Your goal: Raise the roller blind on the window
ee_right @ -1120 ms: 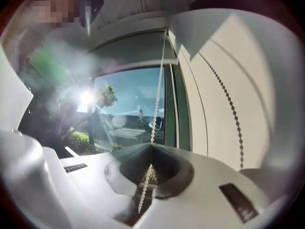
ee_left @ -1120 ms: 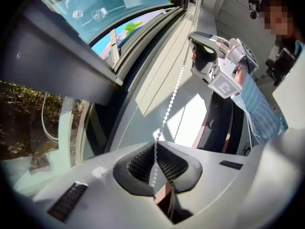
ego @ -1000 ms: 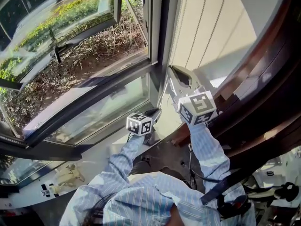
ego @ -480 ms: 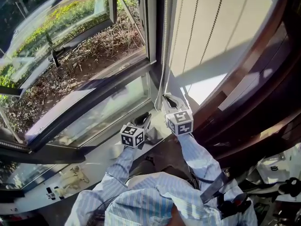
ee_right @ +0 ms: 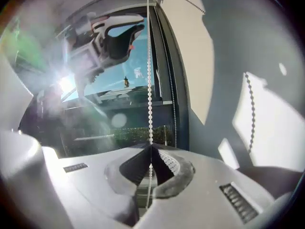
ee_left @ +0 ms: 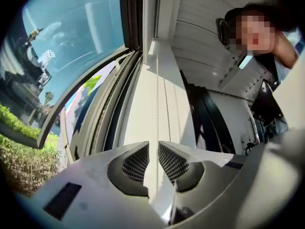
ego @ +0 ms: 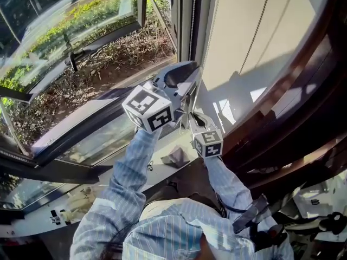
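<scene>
- Far left, outside the glass: green hedge beyond the outward-swung window sash.
- On the white sill, near its right end: small crumpled grey cloth, just left of the right sleeve.
- Left gripper held high at the window frame, above the right one. Jaws spread by a narrow gap, pads not pressing on anything.
- Bead chain hanging straight down beside the frame, running through that gap in the left gripper view.
- Right gripper lower down, just above the sill's right end. Jaws pressed together, pinching the bead chain, with chain visible above and below the pinch.
- Roller blind right of the chain, cream fabric down over the right-hand part of the window, sun patches and gripper shadow on it.
- Far right: dark wooden trim.
</scene>
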Demonstrator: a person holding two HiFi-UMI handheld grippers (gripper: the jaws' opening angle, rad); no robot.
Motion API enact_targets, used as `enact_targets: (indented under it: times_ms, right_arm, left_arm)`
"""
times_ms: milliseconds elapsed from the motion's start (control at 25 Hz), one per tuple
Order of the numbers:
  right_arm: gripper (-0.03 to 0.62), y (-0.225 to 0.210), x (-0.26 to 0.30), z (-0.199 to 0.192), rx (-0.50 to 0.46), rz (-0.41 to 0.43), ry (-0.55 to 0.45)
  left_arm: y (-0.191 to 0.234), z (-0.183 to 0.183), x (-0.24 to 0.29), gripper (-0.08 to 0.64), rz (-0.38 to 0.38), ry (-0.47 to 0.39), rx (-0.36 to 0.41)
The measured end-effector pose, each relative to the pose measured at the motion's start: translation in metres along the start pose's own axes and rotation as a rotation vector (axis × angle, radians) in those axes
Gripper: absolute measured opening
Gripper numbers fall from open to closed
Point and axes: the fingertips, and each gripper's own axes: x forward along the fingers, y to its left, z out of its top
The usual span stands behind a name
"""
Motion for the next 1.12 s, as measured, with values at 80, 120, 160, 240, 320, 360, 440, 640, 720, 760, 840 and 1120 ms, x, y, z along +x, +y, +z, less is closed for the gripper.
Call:
enact_targets:
  times_ms: [80, 120, 160, 240, 320, 360, 440, 640, 720, 760, 840, 1120]
  right_arm:
    - [0.006, 0.000, 0.000, -0.003, 0.002, -0.005, 0.005]
    - [0.006, 0.001, 0.000, -0.004, 0.002, -0.006, 0.009]
    - [0.006, 0.001, 0.000, -0.005, 0.002, -0.006, 0.011]
    - [0.005, 0.002, 0.000, -0.007, 0.005, -0.008, 0.014]
    - [0.006, 0.004, -0.002, -0.009, 0.015, -0.010, 0.013]
    - [0.006, 0.005, -0.003, -0.009, 0.018, -0.009, 0.012]
    - [0.006, 0.006, -0.004, -0.011, 0.016, -0.007, 0.010]
    - [0.005, 0.009, 0.001, -0.026, 0.018, 0.002, 0.049]
    - [0.005, 0.009, 0.004, -0.053, 0.037, 0.003, 0.115]
    - [0.006, 0.009, 0.006, -0.070, 0.057, 0.004, 0.155]
    - [0.005, 0.008, 0.009, -0.110, 0.115, 0.000, 0.246]
    - [0.006, 0.009, -0.021, -0.235, 0.093, -0.021, 0.541]
  left_arm:
    - [-0.006, 0.027, 0.018, 0.038, -0.024, -0.020, 0.048]
    - [-0.008, 0.038, 0.025, 0.038, -0.028, -0.035, 0.073]
    - [-0.010, 0.047, 0.031, 0.038, -0.029, -0.048, 0.095]
    - [-0.011, 0.058, 0.041, 0.038, -0.030, -0.064, 0.109]
    - [-0.011, 0.061, 0.045, 0.031, -0.031, -0.075, 0.089]
    - [-0.011, 0.061, 0.045, 0.017, -0.033, -0.083, 0.070]
    - [-0.009, 0.062, 0.041, 0.014, -0.030, -0.105, 0.010]
    - [0.004, 0.052, 0.031, 0.012, 0.026, -0.111, -0.035]
    - [0.010, 0.027, 0.031, 0.012, 0.033, -0.069, -0.064]
    - [0.012, 0.010, 0.029, 0.012, 0.036, -0.045, -0.093]
    - [0.018, -0.030, 0.021, 0.012, 0.055, 0.002, -0.142]
    - [0.007, -0.146, -0.031, 0.012, 0.128, 0.100, -0.216]
